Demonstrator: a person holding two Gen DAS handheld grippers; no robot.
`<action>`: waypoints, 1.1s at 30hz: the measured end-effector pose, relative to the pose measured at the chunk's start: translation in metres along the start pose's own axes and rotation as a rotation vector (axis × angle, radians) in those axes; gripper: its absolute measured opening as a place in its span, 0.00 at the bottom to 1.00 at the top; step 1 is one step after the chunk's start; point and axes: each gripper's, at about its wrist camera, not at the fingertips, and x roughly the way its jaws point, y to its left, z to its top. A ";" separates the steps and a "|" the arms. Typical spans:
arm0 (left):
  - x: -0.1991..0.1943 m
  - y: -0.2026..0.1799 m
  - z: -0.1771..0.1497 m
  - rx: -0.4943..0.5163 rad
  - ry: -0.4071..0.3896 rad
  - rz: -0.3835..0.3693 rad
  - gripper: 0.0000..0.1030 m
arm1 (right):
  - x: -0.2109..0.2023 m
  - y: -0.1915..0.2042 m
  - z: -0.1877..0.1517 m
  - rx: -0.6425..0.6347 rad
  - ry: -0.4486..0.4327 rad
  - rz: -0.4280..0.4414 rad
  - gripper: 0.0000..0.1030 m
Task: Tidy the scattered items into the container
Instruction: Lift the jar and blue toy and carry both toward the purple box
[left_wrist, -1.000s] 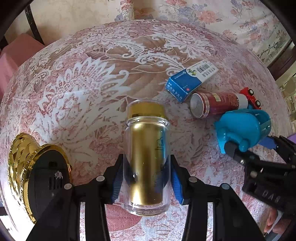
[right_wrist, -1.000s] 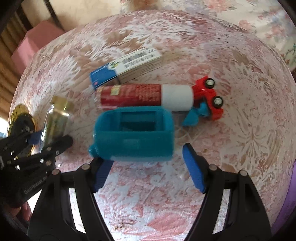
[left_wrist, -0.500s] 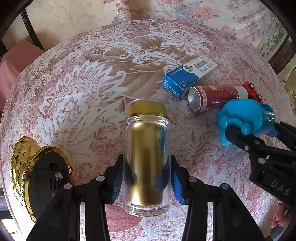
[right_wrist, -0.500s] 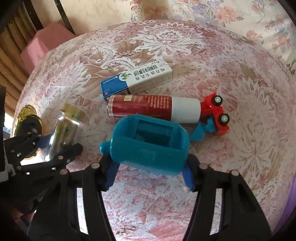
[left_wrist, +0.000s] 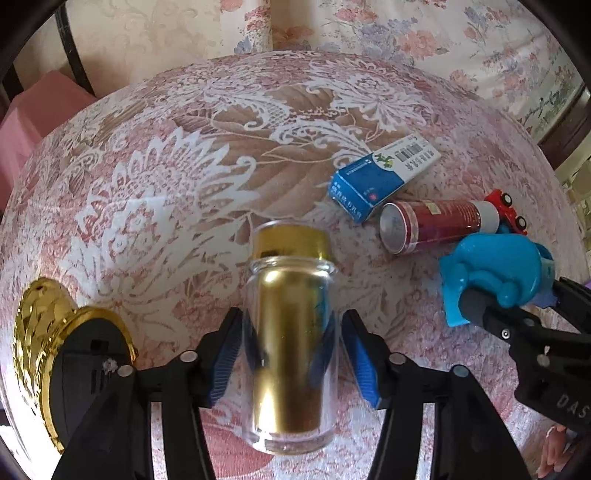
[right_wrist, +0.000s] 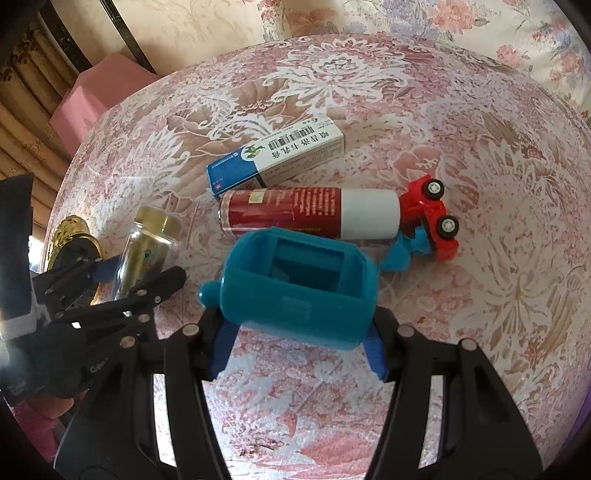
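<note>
Left tongs letting go of jar; right tongs clamped on teal container.

Left gripper (left_wrist: 290, 358): jaws opening, pads just clear of the clear, gold-lined jar (left_wrist: 291, 354) at lower centre; back straight off, since a round jar rolls. Right gripper (right_wrist: 297, 343) grips the rigid, open-topped teal plastic container (right_wrist: 299, 290) at frame centre. Red can (right_wrist: 310, 212), carton (right_wrist: 277, 158) and toy car (right_wrist: 430, 218) lie above it on lace cloth (right_wrist: 480, 295).
</note>
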 end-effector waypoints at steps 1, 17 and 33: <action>0.000 -0.002 0.001 0.002 -0.002 0.008 0.49 | 0.000 -0.001 0.000 0.002 0.002 0.001 0.59; -0.001 0.004 -0.005 -0.039 0.012 -0.045 0.44 | -0.005 0.002 -0.003 -0.045 0.001 -0.016 0.59; -0.019 -0.017 -0.033 -0.037 0.015 -0.043 0.44 | -0.026 0.004 -0.021 -0.089 0.004 -0.029 0.59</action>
